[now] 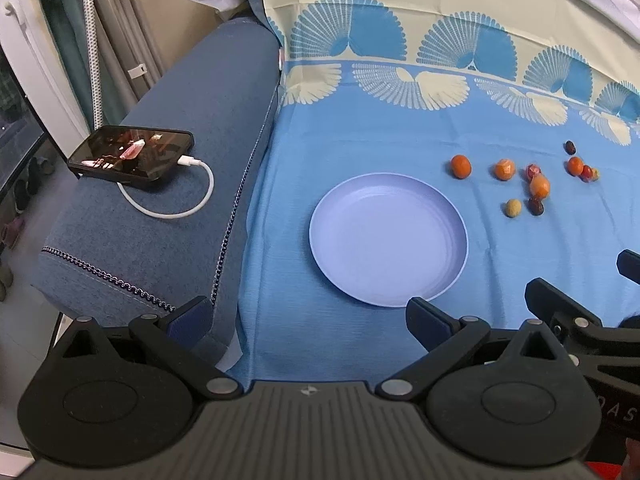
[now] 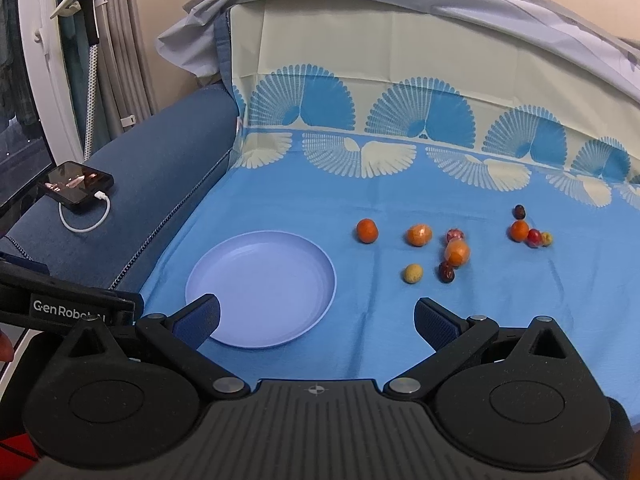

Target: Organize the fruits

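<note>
- My left gripper [image 1: 308, 322] and right gripper [image 2: 318, 318] both gape wide, holding nothing;
- smooth round lilac plate [image 2: 320, 280] lies bare on woven blue cloth [image 2: 280, 208]; small glossy fruits [image 2: 419, 235] scattered beside it.

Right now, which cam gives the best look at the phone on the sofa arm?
Left wrist view. The phone sits large and close there, its lit screen and the plugged-in white cable easy to see. In the right wrist view the same phone is small, pushed to the left edge, and shows little detail.

Home living room: cloth-draped blue sofa [image 2: 160, 152], charging phone [image 1: 132, 154] on armrest.
</note>
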Demonstrator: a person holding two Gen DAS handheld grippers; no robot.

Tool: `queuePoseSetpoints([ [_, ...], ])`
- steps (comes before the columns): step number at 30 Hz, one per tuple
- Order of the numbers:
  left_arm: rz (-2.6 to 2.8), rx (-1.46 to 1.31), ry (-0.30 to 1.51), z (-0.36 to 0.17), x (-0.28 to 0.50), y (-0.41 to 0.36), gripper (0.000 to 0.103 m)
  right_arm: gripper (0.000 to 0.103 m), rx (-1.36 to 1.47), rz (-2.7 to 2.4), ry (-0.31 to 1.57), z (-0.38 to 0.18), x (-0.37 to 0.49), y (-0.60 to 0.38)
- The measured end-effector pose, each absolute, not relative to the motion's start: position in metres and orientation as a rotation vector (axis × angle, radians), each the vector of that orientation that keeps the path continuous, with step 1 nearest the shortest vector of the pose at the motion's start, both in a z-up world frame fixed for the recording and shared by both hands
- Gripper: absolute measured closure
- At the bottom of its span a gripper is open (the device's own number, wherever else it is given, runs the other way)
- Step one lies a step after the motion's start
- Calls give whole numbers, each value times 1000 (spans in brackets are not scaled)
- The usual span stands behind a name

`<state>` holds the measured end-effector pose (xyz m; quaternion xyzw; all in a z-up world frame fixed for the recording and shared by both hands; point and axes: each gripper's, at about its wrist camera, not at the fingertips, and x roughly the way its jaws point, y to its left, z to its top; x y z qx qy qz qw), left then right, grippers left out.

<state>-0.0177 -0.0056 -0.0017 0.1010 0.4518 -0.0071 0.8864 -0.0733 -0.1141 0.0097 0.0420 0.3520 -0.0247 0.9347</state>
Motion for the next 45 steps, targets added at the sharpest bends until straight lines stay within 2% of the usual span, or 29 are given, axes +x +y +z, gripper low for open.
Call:
queuePoseSetpoints([
  [45,-18,245,957,-5,-16,-8,0,0,87,-35,746,4,-69,-112],
])
